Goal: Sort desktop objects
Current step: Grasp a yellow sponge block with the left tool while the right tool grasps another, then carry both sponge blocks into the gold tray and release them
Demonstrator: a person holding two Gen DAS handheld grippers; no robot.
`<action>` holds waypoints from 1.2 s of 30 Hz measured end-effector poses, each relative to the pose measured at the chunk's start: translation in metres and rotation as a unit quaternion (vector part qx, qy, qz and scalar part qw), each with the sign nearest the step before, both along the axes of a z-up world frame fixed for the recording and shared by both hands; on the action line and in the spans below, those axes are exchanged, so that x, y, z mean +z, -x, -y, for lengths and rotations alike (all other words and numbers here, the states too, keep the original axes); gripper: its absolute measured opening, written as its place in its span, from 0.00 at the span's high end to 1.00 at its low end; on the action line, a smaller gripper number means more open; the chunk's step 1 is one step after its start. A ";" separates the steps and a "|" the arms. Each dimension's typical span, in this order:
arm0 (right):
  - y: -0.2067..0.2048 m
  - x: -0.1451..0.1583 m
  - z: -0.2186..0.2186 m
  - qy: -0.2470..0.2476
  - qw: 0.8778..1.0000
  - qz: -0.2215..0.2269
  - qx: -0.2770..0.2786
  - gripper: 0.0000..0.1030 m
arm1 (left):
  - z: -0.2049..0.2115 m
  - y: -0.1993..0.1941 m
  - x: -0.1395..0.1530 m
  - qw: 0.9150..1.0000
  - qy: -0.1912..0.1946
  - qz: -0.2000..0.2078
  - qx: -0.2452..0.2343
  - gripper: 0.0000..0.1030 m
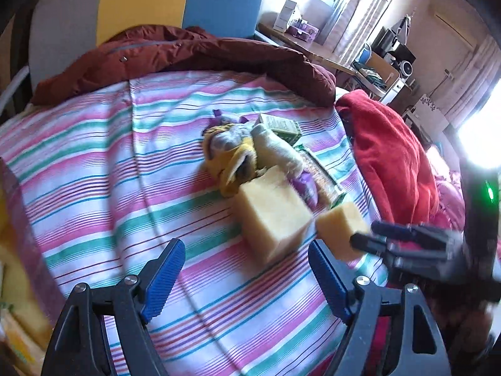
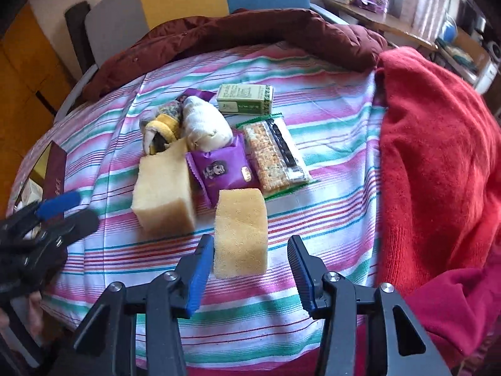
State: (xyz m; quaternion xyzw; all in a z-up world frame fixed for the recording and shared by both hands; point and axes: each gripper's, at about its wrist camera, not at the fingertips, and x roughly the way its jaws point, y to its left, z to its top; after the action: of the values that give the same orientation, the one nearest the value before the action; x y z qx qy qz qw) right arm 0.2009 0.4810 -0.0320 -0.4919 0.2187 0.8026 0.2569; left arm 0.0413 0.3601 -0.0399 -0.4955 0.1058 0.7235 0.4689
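Sponge blocks, two of them, lie on the striped bedsheet point(image 2: 328, 219) among a small heap of things. The smaller sponge point(image 2: 240, 233) sits directly ahead of the right gripper point(image 2: 247, 250), between its blue-padded fingers, which are spread wider than the block; the left pad looks to be at the sponge's edge, the right pad clear of it. The larger sponge point(image 2: 162, 188) stands just to its left, against a rolled yellow sock point(image 2: 162, 128) and beside a purple snack packet point(image 2: 224, 169). A white sock bundle point(image 2: 205, 125) rests on the packet's far end. Next to the packet lies a clear cracker pack point(image 2: 274, 153), and beyond it a green box point(image 2: 245, 98).

From the left wrist view, the left gripper point(image 1: 247, 263) hovers over the sheet, wide open and holding nothing, with the larger sponge point(image 1: 272, 216) ahead of it. A red blanket point(image 2: 438, 156) and a maroon jacket point(image 2: 266, 34) border the sheet.
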 end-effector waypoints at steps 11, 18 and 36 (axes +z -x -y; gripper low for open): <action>0.004 -0.003 0.002 0.004 1.000 0.008 0.004 0.51 | -0.057 0.005 -0.016 1.000 0.014 0.022 0.008 0.15; 0.003 -0.004 -0.001 0.012 1.000 0.004 0.002 0.51 | -0.076 0.009 -0.041 0.997 0.066 0.032 0.011 0.16; 0.010 -0.006 0.006 0.008 1.000 0.012 0.022 0.66 | -0.013 -0.001 -0.025 1.000 0.009 0.000 0.011 0.43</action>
State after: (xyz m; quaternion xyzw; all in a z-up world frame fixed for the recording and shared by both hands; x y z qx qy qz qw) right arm 0.1906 0.4751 -0.0384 -0.5080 0.2115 0.8004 0.2379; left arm 0.0422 0.3733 -0.0652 -0.5012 0.1069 0.7275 0.4561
